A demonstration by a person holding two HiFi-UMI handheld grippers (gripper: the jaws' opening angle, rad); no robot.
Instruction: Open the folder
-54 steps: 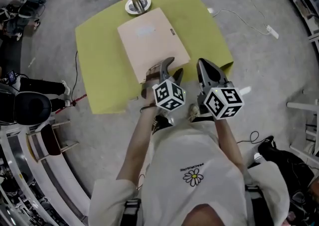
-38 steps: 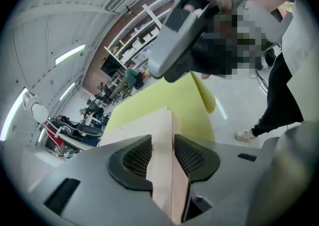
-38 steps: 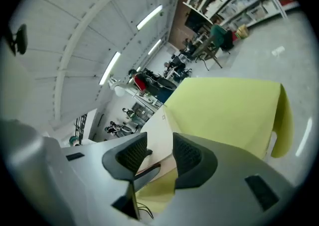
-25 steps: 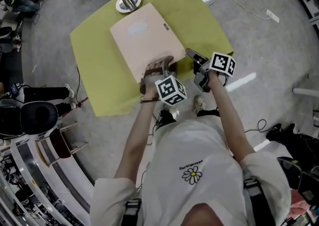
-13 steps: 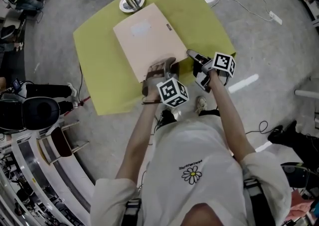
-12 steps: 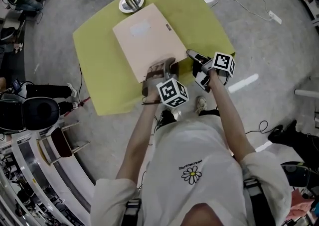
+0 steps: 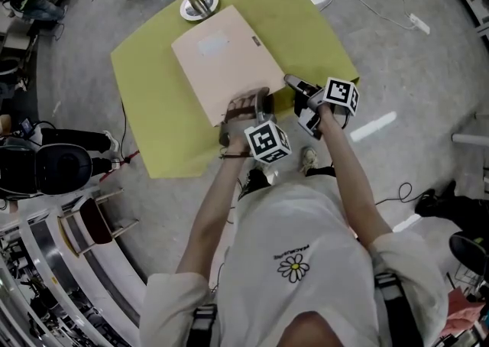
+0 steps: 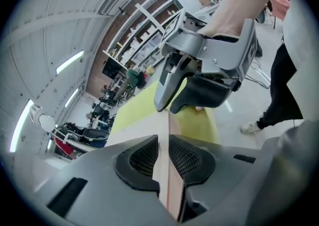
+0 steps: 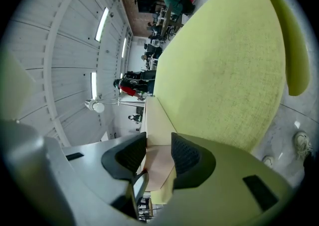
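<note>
A beige folder (image 7: 228, 63) lies shut on the yellow-green table (image 7: 149, 108). My left gripper (image 7: 246, 102) has just been closing and is shut on the folder's near edge. In the left gripper view that edge (image 8: 164, 130) runs between the pads of the left gripper (image 8: 163, 158). My right gripper (image 7: 293, 84) sits at the folder's near right corner. Its jaws have just been opening and stand wide. In the right gripper view the folder's corner (image 9: 158, 125) lies between the fingers of the right gripper (image 9: 159, 154), which do not press on it. The right gripper (image 8: 199, 75) also shows in the left gripper view.
A lamp with a round base (image 7: 197, 4) stands at the table's far edge, just beyond the folder. A cable and a plug strip (image 7: 417, 24) lie on the floor to the right. A chair (image 7: 57, 170) stands at the left.
The right gripper has moved from near my body to the folder's near right corner and turned onto its side. The left gripper has stayed on the folder's near edge.
</note>
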